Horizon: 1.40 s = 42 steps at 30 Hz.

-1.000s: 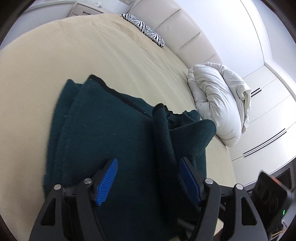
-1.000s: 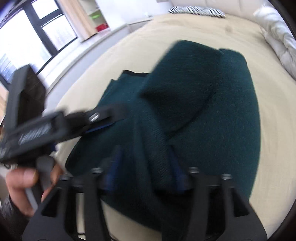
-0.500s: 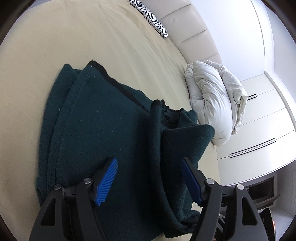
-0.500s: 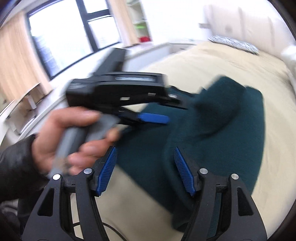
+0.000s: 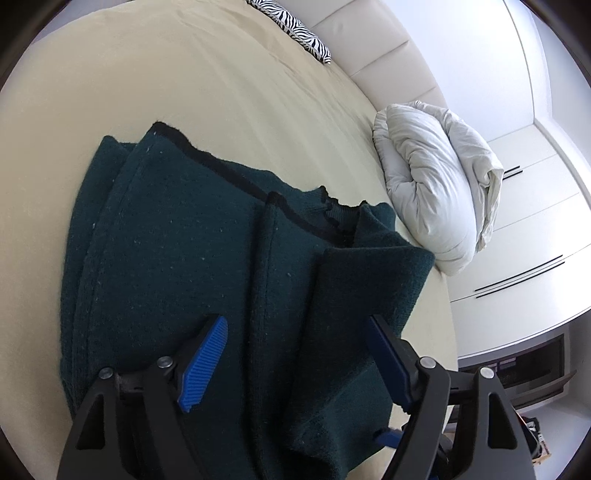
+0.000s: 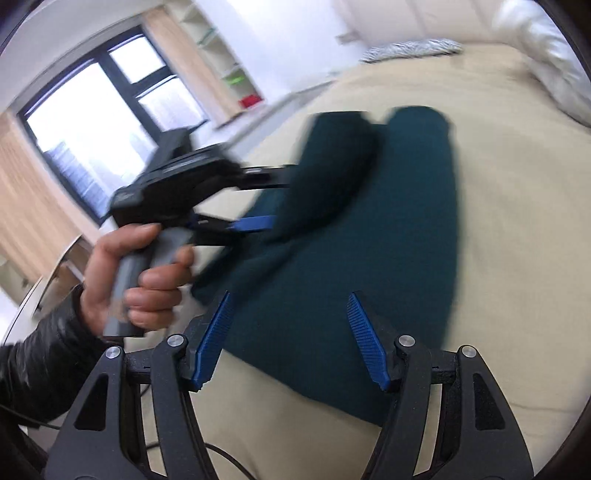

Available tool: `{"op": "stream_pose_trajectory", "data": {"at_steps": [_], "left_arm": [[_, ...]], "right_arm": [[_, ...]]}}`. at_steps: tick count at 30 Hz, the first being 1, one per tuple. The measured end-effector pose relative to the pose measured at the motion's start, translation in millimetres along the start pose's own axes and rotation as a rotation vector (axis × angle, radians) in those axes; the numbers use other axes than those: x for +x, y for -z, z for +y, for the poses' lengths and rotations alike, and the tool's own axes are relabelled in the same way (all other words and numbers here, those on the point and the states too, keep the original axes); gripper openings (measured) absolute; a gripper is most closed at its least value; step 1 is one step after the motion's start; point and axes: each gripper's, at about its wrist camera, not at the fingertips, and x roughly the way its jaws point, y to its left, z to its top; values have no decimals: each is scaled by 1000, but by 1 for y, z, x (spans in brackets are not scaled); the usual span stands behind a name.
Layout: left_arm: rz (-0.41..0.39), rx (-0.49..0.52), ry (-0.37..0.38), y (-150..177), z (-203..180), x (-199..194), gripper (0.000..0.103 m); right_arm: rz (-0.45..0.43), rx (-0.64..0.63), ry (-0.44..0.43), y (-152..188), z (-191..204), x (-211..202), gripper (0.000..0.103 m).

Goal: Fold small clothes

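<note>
A dark green knitted garment with black edging (image 5: 177,258) lies partly folded on the beige-covered bed (image 5: 166,74), its layers stacked toward the near edge. The left claw (image 5: 295,362) hangs low over the garment, its blue ribbed pads (image 5: 207,362) spreading apart; a raised fold of the knit stands between them, and neither pad presses on it. From the right wrist view, a bare hand (image 6: 136,277) in a black sleeve grips that claw's grey handle beside the garment. The right claw (image 6: 288,339) is held above the garment's near hem with its jaws apart and nothing in them. Beyond the garment, a rumpled white duvet (image 5: 436,184) sits against the cream headboard (image 5: 376,40), and a zebra-striped pillow (image 5: 295,29) lies farther along it.
</note>
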Motion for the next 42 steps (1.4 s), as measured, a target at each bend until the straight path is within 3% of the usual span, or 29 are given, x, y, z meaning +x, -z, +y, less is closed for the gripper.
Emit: {"op": "stream_pose_trajectory", "data": {"at_steps": [5, 10, 12, 15, 18, 20, 21, 23, 25, 29, 33, 35, 39, 40, 42], "left_arm": [[20, 71, -59, 1, -13, 6, 80], [-48, 160, -98, 10, -31, -6, 82], [-55, 156, -87, 13, -29, -7, 82], [-96, 162, -5, 18, -28, -16, 83], [-87, 235, -67, 20, -35, -8, 87], [-62, 300, -173, 22, -40, 5, 86], [-55, 299, -211, 21, -38, 11, 85], [-57, 234, -209, 16, -25, 13, 83], [-54, 167, -183, 11, -12, 13, 78], [-18, 134, -169, 7, -5, 19, 70], [35, 97, -142, 9, -2, 18, 46], [52, 107, -155, 10, -4, 19, 42], [54, 131, -180, 10, -12, 20, 29], [52, 132, -182, 9, -11, 18, 21], [57, 126, -165, 8, -10, 16, 15]], "right_arm": [[51, -69, -9, 11, 19, 26, 63], [8, 31, -17, 27, -6, 11, 63], [8, 62, -20, 34, -13, 6, 63], [10, 67, -26, 43, -14, 4, 63], [-10, 77, -59, 44, -12, 4, 63], [-27, 85, -63, 39, -14, 5, 63], [-38, 89, -63, 38, -16, 2, 63], [-51, 99, -59, 37, -17, -6, 63], [-52, 100, -56, 37, -18, -18, 63], [-57, 137, -61, 48, -26, -26, 63], [-95, 188, -54, 52, -34, -41, 63], [-121, 193, -34, 53, -35, -49, 63], [-154, 193, 54, 48, -42, -55, 63], [-157, 187, 97, 47, -43, -55, 63], [-142, 164, 189, 46, -43, -53, 63]]}}
